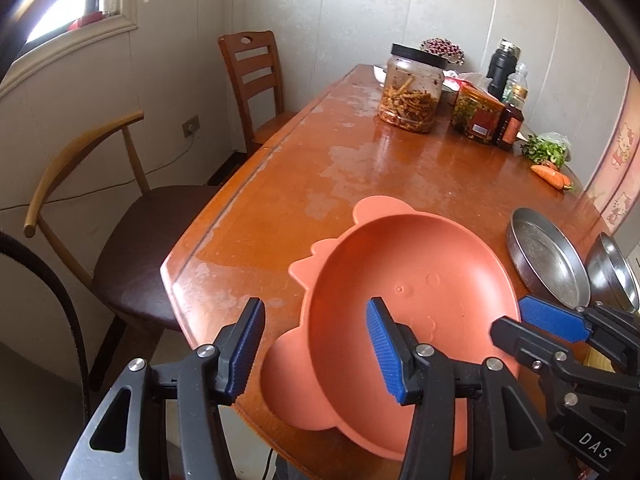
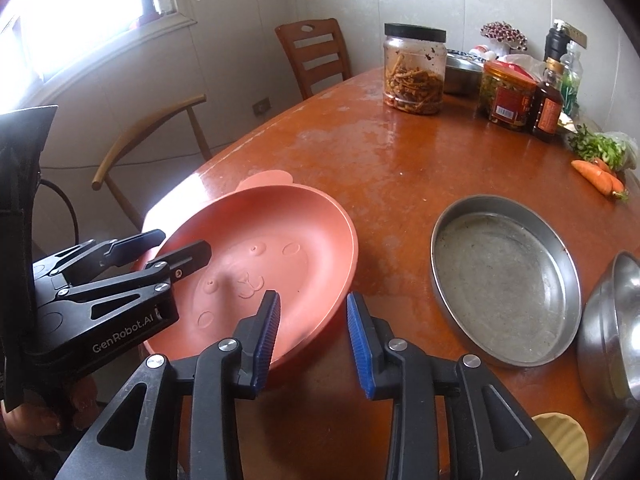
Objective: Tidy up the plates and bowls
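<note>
a pink plate (image 1: 408, 304) with a faint animal face pressed into it and small ear-shaped tabs on its rim sits at the near corner of a worn orange-brown wooden bench (image 1: 360, 152). it looks tipped, its right side raised and its left side overhanging the bench edge.

the left tongs (image 1: 316, 348) are released, their blue-padded fingers spread wide on either side of the plate's near left rim; the left finger is outside the plate and the right finger is over its inside. whether either pad touches the plate cannot be told.

the right tongs (image 2: 314, 340) are also released, with a clear gap between the blue pads. the left finger lies over the plate's near right rim and the right finger is outside it, over bare bench. contact here cannot be told either.

just to the right of the plate, apart from it, a round flat-bottomed metal pan (image 2: 506, 280) rests on the bench. a shiny metal bowl (image 2: 612, 320) stands beside the pan at the far right edge of the right wrist view.

at the far end of the bench are a clear jar with a black lid (image 2: 414, 70), a second jar with a red label (image 2: 508, 98), a dark sauce bottle (image 2: 548, 102), some leafy greens (image 2: 598, 146) and carrots (image 2: 598, 178). two wooden chairs (image 1: 256, 88) stand along the bench's left side, below a bright window (image 2: 72, 8).
</note>
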Tool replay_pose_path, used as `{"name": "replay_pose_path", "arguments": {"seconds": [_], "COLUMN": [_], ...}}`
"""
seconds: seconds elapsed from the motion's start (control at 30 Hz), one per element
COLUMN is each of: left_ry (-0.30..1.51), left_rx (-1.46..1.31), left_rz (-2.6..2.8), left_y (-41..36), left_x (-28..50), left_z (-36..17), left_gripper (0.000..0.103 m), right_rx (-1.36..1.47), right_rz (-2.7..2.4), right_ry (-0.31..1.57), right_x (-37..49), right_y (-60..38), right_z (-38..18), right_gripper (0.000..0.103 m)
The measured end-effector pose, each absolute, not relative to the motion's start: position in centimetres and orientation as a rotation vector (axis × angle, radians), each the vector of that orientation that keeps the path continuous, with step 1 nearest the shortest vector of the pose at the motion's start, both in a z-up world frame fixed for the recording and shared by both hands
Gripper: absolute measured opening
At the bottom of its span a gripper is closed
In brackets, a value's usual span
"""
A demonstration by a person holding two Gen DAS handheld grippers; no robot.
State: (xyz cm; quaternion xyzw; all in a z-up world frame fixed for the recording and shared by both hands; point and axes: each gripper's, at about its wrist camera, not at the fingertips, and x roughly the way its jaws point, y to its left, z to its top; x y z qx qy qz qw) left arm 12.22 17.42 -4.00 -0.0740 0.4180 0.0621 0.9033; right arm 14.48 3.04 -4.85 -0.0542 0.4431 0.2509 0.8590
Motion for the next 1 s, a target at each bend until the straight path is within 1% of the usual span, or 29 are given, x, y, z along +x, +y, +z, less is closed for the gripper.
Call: {"name": "replay_pose_path", "arguments": {"seconds": [0.07,0.2,0.27,0.47,0.73,0.87,1.0], "left_ry": [0.858,0.845,0.834,0.808,0.785,0.773,0.756], "left_rx": [-0.157,-0.145,-0.144,-0.141,-0.125,-0.107,-0.094], "left_rz": [0.134,0.154,0.160,0.158,0.155,0.152,0.138], "left_y": [17.5,17.7,17.8,17.4,15.9,14.9,13.7], "left_x": [12.0,11.3,10.9,9.6,8.1,7.4,6.7], "left_z": [-3.8,-3.2,-2.8,-1.5,-0.1,0.5,1.3], "left_gripper": [0.056,0.056,0.057,0.060,0.061,0.061,0.061], "right_rx": [-0.112,-0.096,-0.085,-0.056,-0.074,-0.055,-0.047], "right_rz": [0.522,0.517,0.513,0.526,0.499,0.482,0.468], "right_ry": [0.920,0.910,0.907,0.887,0.823,0.795,0.766], "right_x": [14.3,14.0,13.8,12.8,10.7,9.6,8.6], "right_y": [2.9,2.5,2.3,1.9,0.7,-0.6,-1.9], "right_z": [-4.5,-4.0,-3.7,-2.5,-0.4,0.7,1.8], "right_gripper": [0.037,0.039,0.043,0.050,0.053,0.057,0.058]}}
